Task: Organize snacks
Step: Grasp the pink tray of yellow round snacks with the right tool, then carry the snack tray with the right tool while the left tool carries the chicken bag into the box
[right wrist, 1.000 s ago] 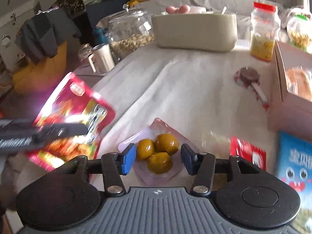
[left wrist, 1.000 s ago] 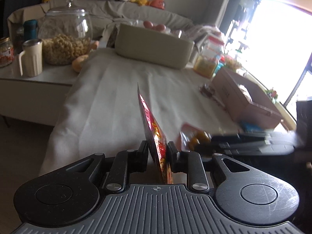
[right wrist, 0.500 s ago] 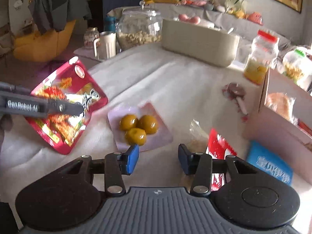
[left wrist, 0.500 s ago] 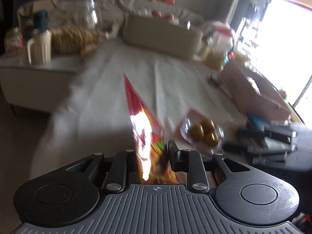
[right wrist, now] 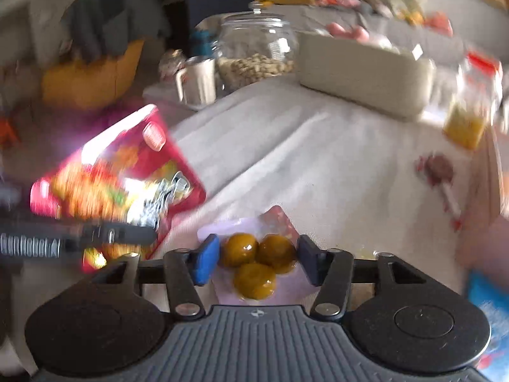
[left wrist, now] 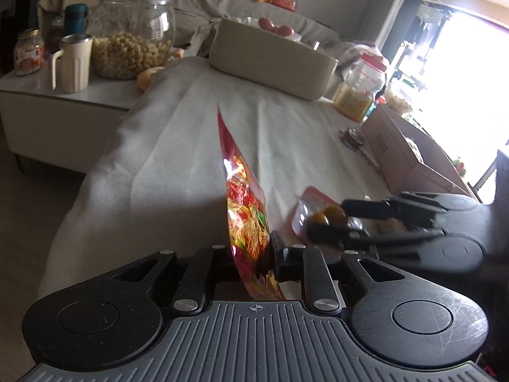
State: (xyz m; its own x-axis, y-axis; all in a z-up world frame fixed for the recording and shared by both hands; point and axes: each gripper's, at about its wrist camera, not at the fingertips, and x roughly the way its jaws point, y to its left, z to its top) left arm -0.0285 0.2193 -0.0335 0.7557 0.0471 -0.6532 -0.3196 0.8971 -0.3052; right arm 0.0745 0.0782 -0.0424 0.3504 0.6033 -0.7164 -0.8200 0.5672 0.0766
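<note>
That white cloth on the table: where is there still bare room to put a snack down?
The middle of the white cloth is bare, between the beige tub at the far end and the red snack bag held nearest the camera. The right side is crowded: cardboard box, yellow-filled jar, lollipop, and the pack of yellow-brown balls.
</note>
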